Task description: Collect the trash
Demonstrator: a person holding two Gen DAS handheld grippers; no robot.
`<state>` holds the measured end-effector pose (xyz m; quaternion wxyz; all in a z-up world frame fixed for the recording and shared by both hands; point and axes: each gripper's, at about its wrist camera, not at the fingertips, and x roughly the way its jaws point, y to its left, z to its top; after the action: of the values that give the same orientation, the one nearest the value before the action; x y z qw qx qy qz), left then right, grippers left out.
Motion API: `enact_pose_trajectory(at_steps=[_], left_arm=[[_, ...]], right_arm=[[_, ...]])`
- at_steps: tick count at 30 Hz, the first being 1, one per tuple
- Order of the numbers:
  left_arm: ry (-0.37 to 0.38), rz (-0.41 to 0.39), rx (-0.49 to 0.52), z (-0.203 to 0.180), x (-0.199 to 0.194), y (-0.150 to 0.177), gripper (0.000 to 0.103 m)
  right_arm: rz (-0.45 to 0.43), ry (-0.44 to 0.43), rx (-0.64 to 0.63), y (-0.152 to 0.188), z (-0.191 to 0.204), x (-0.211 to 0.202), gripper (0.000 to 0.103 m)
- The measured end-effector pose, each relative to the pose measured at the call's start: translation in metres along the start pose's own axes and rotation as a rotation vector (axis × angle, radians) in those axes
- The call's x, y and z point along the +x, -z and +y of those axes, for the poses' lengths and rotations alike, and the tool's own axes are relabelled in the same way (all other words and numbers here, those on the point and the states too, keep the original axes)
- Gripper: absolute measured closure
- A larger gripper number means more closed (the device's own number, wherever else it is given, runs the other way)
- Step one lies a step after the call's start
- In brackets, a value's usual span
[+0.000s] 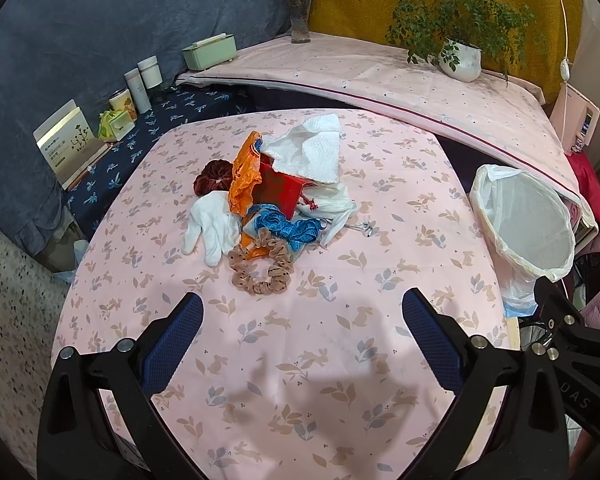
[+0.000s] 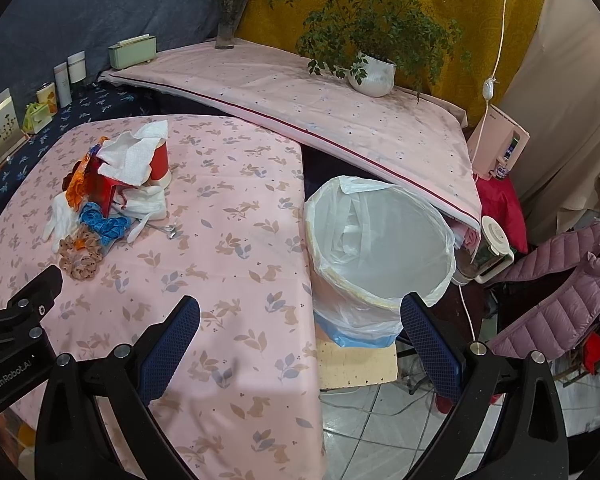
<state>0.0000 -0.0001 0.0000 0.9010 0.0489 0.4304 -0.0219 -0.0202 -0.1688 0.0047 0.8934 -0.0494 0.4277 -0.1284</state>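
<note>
A pile of trash lies on the pink table [image 1: 300,360]: a white paper towel [image 1: 308,148], an orange wrapper [image 1: 244,176], a red paper piece [image 1: 282,190], a blue wrapper [image 1: 288,230], a white glove [image 1: 212,226], a tan scrunchie [image 1: 260,272] and a dark red scrunchie [image 1: 212,182]. My left gripper [image 1: 302,320] is open and empty, short of the pile. The lined bin [image 2: 380,248] stands beside the table's right edge. My right gripper [image 2: 300,324] is open and empty, above the table edge near the bin. The pile [image 2: 112,196] includes a red cup [image 2: 160,162].
A raised shelf with pink cloth [image 2: 300,96] holds a potted plant [image 2: 374,74], a flower vase [image 2: 228,24] and a green box [image 2: 132,52]. Bottles and boxes [image 1: 136,88] line the left ledge. A pink jacket [image 2: 560,280] lies at right.
</note>
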Motion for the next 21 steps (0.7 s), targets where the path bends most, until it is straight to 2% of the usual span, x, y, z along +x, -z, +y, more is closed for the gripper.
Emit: enact_pose_trajectory(at_steps=[7,21], left_arm=[[0.002,0.0,0.0,0.0,0.0,0.0,0.008],[0.001,0.001,-0.001,0.0,0.0,0.0,0.008]], right_arm=[[-0.001,0.003,0.001,0.004,0.008,0.002,0.007],[-0.002,0.006,0.002,0.002,-0.003,0.001,0.007]])
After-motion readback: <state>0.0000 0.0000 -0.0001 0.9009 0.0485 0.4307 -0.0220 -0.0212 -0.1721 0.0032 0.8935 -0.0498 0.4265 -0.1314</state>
